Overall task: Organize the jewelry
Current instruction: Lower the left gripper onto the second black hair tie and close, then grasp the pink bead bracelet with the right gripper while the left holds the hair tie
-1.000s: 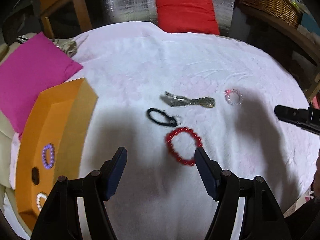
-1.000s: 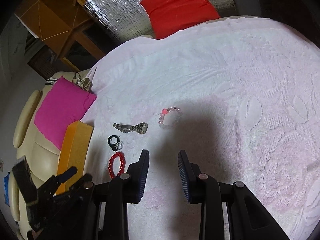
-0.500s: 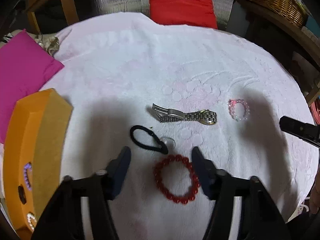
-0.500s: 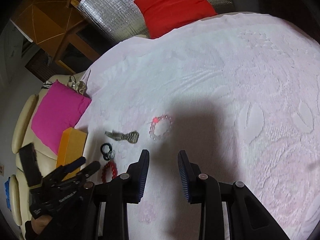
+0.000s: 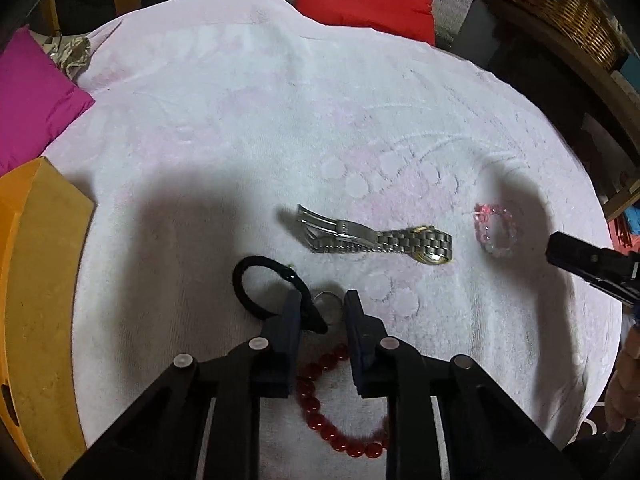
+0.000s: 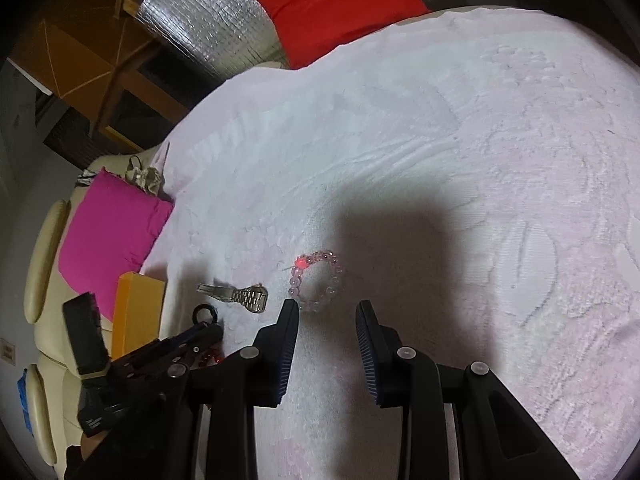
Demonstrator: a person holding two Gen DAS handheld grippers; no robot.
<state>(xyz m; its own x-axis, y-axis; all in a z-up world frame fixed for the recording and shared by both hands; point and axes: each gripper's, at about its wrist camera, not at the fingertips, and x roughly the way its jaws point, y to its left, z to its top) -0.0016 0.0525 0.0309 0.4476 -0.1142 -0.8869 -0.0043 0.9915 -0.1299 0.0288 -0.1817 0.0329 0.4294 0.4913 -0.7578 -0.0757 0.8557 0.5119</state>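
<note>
Left wrist view: your left claw (image 5: pixel 320 308) has just been closing onto the black elastic hair tie (image 5: pixel 264 288), beside the red bead bracelet (image 5: pixel 332 412) on the white towelled table (image 5: pixel 280 120). Confirm grip, then lift straight. Right claw (image 6: pixel 326 312) apart, empty.

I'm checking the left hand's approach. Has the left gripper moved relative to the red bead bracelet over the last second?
Yes. The left gripper has come forward over the red bead bracelet, toward the black hair tie, its jaws closing.

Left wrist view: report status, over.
Left gripper just closed, end of black hair tie between fingers. Right gripper open, short of pink bracelet. Silver ring crowds it.
</note>
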